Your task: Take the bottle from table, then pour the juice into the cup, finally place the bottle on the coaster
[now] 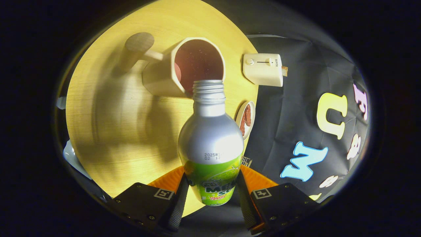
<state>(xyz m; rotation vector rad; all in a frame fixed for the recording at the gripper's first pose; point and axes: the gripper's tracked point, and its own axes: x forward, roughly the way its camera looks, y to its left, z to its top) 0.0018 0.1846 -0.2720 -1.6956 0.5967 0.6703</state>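
Capless silver bottle (210,138) with green label, mouth at the beige cup's (184,67) rim over its reddish inside.

Claw-mounted fisheye, facing forward along fingers, close above table (108,131)

Pale wooden table (108,131) against black cloth wall (286,108).

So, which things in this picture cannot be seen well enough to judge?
- Juice flow: the bottle, held between the fingers of the gripper, has its mouth at the cup; no stream can be made out.
- Bottle label: the fingers cover its sides.
- Plate of snacks: the bottle hides part.
- Toaster slots: they face away.
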